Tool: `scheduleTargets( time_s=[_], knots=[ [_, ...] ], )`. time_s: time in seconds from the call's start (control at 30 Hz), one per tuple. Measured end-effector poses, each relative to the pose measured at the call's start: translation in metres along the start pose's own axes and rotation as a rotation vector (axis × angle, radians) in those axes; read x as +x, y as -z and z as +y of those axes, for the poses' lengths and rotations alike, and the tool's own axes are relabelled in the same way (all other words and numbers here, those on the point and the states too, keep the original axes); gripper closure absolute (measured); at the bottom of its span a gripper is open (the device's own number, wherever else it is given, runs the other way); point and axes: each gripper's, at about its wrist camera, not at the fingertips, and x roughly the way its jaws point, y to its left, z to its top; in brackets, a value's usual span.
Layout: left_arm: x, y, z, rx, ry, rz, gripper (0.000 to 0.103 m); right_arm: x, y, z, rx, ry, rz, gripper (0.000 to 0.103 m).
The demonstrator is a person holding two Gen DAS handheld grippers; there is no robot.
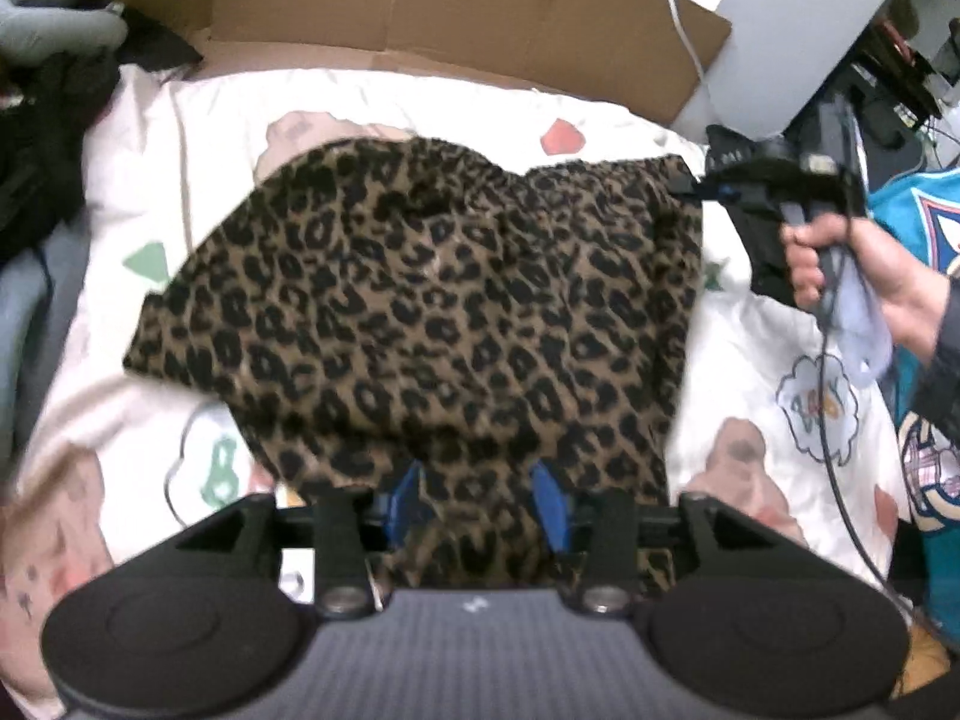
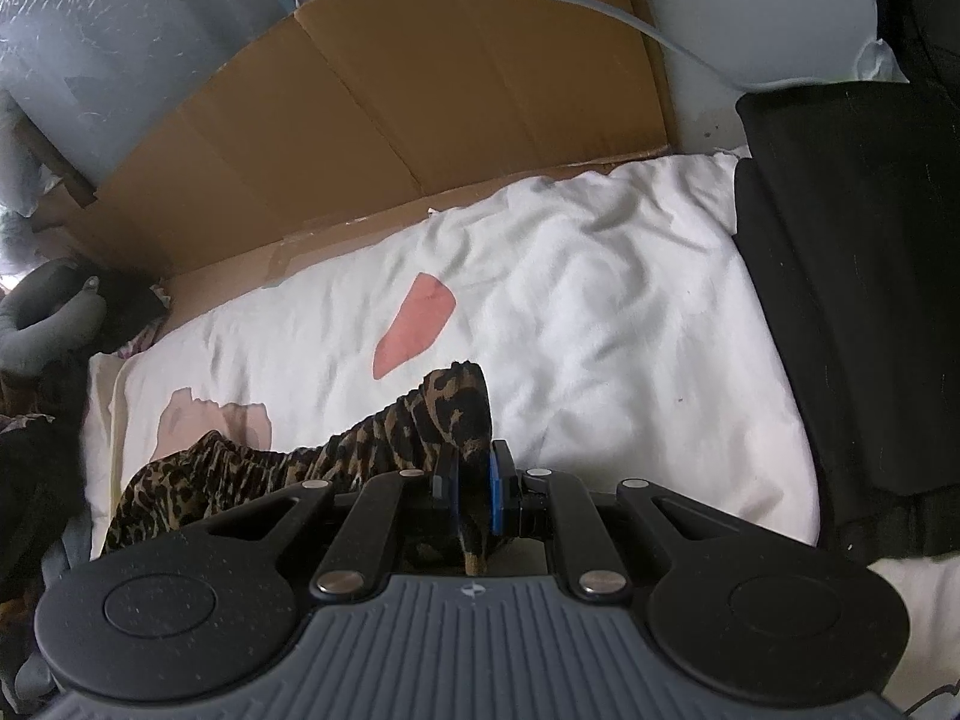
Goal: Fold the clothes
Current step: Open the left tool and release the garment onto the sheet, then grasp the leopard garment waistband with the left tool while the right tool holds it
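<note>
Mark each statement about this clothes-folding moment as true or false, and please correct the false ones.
1. The right gripper is shut on the leopard-print garment. True.
2. The garment lies on a bare wooden table. False: it lies on a white printed bedsheet.
3. Brown cardboard stands behind the bed. True.
4. The left gripper holds a blue towel. False: leopard fabric sits between its blue fingers, which stand apart.
5. The garment is plain black. False: it is tan with black spots.
</note>
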Motion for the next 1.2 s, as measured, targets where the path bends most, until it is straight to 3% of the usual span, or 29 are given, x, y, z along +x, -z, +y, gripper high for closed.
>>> scheduleTargets(
  time_s=[0.2,0.33,0.5,0.73,0.83,0.97,1.1,1.2],
  knots=[
    [0.014,-0.055,0.019,0.068,-0.085,-0.090,0.057,0.001,0.000,-0.001,-0.005,-0.006,0.004,0.095],
    [0.032,-0.096,0.045,0.004,-0.047,-0.148,0.054,0.003,0.003,-0.003,-0.004,-0.002,0.013,0.095],
    [0.065,-0.141,0.064,0.009,-0.079,-0.156,0.051,0.005,0.005,-0.005,-0.010,0.003,0.023,0.094],
    [0.114,-0.181,0.081,0.053,-0.121,-0.105,0.048,0.010,0.002,-0.005,-0.020,0.013,0.044,0.094],
    [0.134,-0.192,0.084,0.080,-0.134,-0.078,0.033,0.013,0.001,-0.006,-0.021,0.019,0.052,0.092],
    [0.161,-0.205,0.089,0.115,-0.150,-0.041,0.033,0.016,0.003,-0.008,-0.006,0.018,0.062,0.091],
    [0.184,-0.208,0.104,0.051,-0.132,0.009,0.032,0.018,0.005,-0.011,-0.003,0.020,0.070,0.091],
    [0.195,-0.207,0.118,-0.033,-0.082,0.050,0.025,0.023,0.005,-0.012,-0.010,0.030,0.085,0.085]
  ],
)
